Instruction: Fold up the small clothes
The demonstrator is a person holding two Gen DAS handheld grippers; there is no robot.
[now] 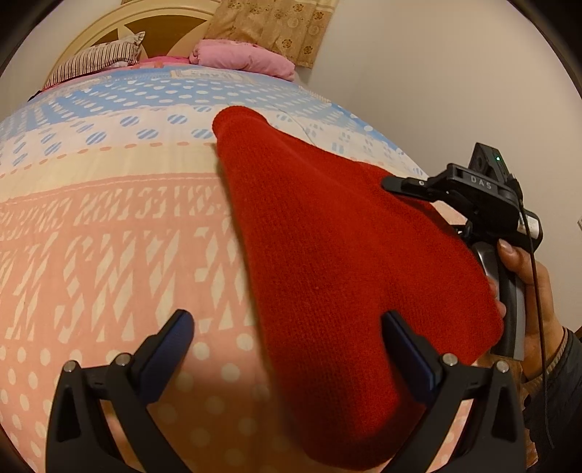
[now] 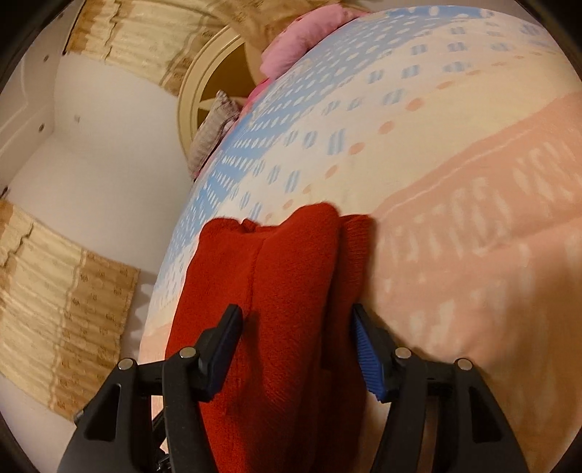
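Left tool (image 1: 287, 340): jaws spread wide, nothing clamped. Red knit garment (image 1: 327, 254) lies on the bed straight ahead of it and to its right; the near end of the fabric runs down between the fingers and overlaps the right finger (image 1: 407, 349). Left finger (image 1: 167, 345) sits over bare pink-patterned bedspread (image 1: 109, 236).

Right tool (image 2: 296, 349): jaws partly open, straddling the red garment (image 2: 276, 291). Fabric fills most of the gap, folded lengthwise into a thick bundle with a crease running away from the tool. Blue ribbed pad (image 2: 367, 349) is right beside the garment's edge; can't tell if it actually presses on it. The opposite finger (image 2: 222, 345) stands just off the fabric, so no firm clamp visible.

In the left wrist view the right tool (image 1: 403, 185) comes in from the right, its tip over the garment's far right edge, with the person's hand (image 1: 523, 276) on its handle.

Beyond the garment, at the far end of the bed: pink bundle (image 1: 243, 58), striped pillow (image 1: 98, 58), round cream headboard (image 1: 109, 25). Patterned curtain (image 1: 276, 25) hangs behind.
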